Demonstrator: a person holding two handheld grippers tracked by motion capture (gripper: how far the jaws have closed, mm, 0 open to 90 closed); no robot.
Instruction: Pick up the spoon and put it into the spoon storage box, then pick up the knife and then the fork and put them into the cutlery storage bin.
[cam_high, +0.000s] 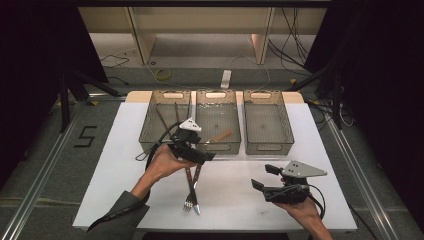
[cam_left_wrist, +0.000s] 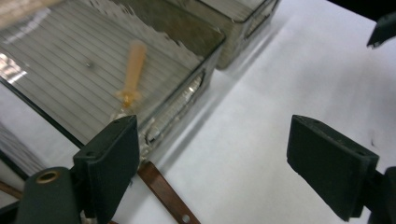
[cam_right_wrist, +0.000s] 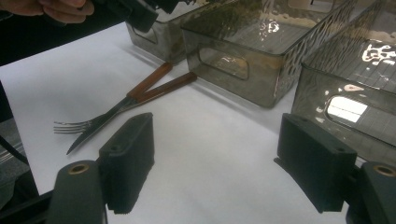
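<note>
Sorting cutlery: judged from three grey trays in a row and two pieces loose on the white table (cam_high: 300, 165).
Left gripper (cam_high: 192, 150): jaws spread wide, nothing between them; it hovers over the near edge of the middle tray (cam_high: 218, 146), above the handle ends of the fork (cam_high: 189, 186) and knife (cam_high: 196, 189). Likely placed there to come down on one handle.
Right gripper (cam_high: 265, 177): jaws wide apart, empty; held low over bare table, well apart from the cutlery, probably waiting.
Fork and knife, position: lying flat on the table just in front of the middle tray, blades crossing in a narrow X.
Long axis: both run roughly front to back; brown handles point toward the trays, tines and blade tip toward the person.
Middle tray contents: one small utensil with an orange handle (cam_high: 222, 135), lying diagonally.
Left tray (cam_high: 148, 120): long thin pieces, too dim to name.
Right tray (cam_high: 268, 122): looks bare.
</note>
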